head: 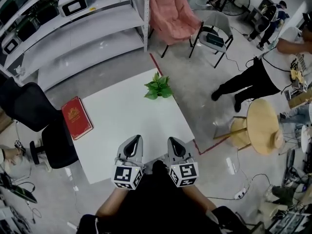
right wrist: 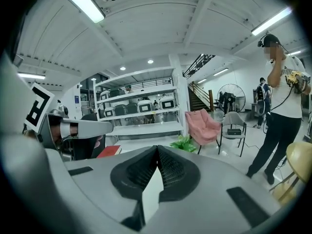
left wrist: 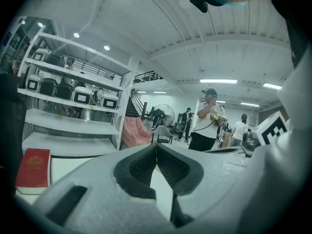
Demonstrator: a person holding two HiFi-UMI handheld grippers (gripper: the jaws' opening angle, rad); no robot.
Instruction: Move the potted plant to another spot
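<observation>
Nearest the camera, I hold both tools over the near edge of the white bench [head: 127, 123], side by side and pointing away from me; the left gripper [head: 137, 139] has its jaws pressed together at the tips, with nothing between them, as I read in its own view [left wrist: 156, 148]; the right gripper [head: 174, 141] is likewise closed tip to tip and empty [right wrist: 157, 150].

The potted plant [head: 158, 87] stands at the far edge of the bench, close to its far right corner, well apart from both grippers; from above only its green leaves show, and I cannot make out the pot; the right gripper view shows the same plant [right wrist: 184, 143] ahead of the closed jaws.

A red book [head: 76, 117] lies flat on the left edge of the bench, beside a black chair [head: 34, 112]; beyond the bench stand white shelving [head: 73, 30] and a pink chair [head: 171, 16]; to the right, on the floor, a person [head: 249, 81] stands near a round wooden table [head: 263, 126].
</observation>
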